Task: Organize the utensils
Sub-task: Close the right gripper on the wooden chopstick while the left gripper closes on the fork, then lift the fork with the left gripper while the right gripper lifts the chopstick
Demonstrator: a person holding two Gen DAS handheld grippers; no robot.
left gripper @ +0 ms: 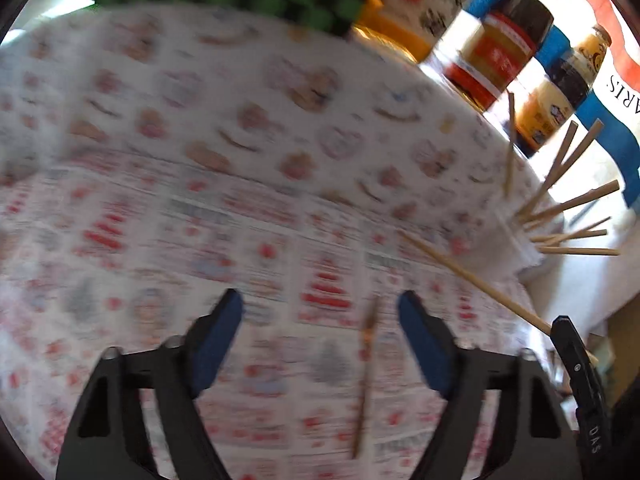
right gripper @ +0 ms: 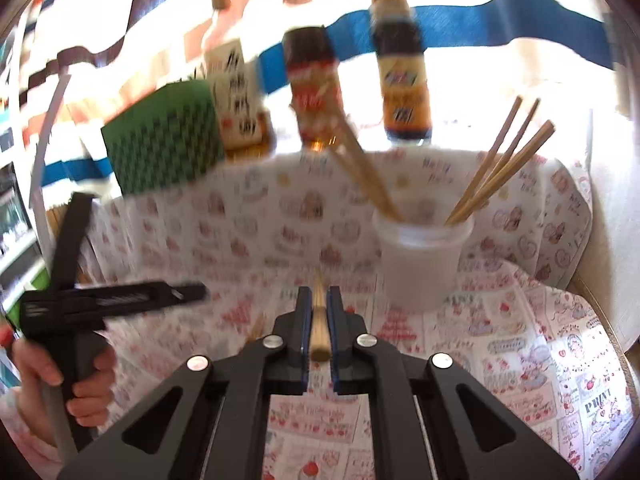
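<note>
Our right gripper [right gripper: 319, 300] has its jaws clamped on a chopstick [right gripper: 319, 320]. Our left gripper [left gripper: 320, 312] has jaws apart, empty, above another chopstick [left gripper: 366, 376] on the bench [left gripper: 280, 160].

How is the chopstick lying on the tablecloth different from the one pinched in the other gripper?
The lying chopstick rests flat on the tablecloth, loose between the left gripper's open jaws. The pinched chopstick is clamped by the shut right gripper and raised off the cloth, pointing forward near the white cup. Both look like plain, light wooden sticks.
</note>
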